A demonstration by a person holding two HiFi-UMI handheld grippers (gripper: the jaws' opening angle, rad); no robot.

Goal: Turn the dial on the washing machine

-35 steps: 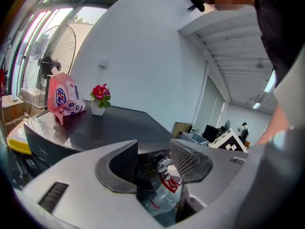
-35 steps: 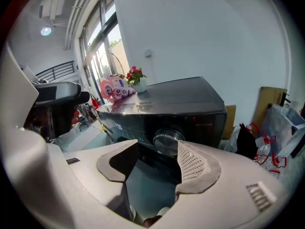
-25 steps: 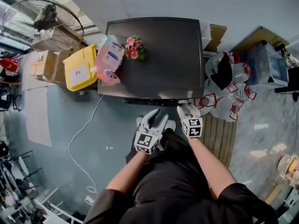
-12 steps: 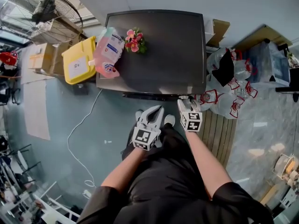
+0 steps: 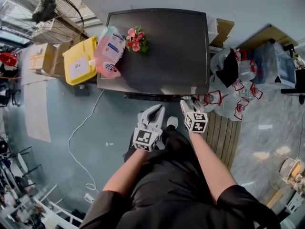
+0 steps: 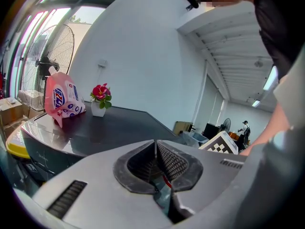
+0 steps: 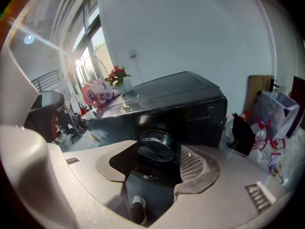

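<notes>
Nearest to me, my left hand-held gripper (image 6: 156, 149) hangs in front of my body, short of the washing machine (image 7: 190, 104). Its jaws have just closed & sit pad to pad w/ nothing btwn them. It has no job in this step, so it's best held off to the left, clear of the front panel.

To its right & slightly farther, my right hand-held gripper (image 7: 157, 162) angles down at the machine's front, jaws wide apart. The dial (image 7: 156, 146) is a round dark knob w/ a shiny rim, on the front panel toward the machine's right end. It sits framed btwn the two jaws, just past the pads. A sliver of gap shows beside the right pad (image 7: 193, 162), so I judge nothing is gripped yet.

To do this well:
- Ease fwd until the pads flank the knob's rim at its widest.
- Keep the gripper's line on the knob's centre.
- Close evenly so both pads bite, then roll the wrist w/o pushing sideways.
- An off-centre hold would prob. slip on that smooth rim.

Farther, on the machine's dark top, a pink detergent pouch (image 5: 110, 49) lies at the left edge, w/ a small pot of pink flowers (image 5: 136, 38) just beside it. Both are well apart from the dial.

Beyond, on the floor at far left, are a yellow bin (image 5: 81, 66) & a fan (image 5: 40, 15).
</notes>
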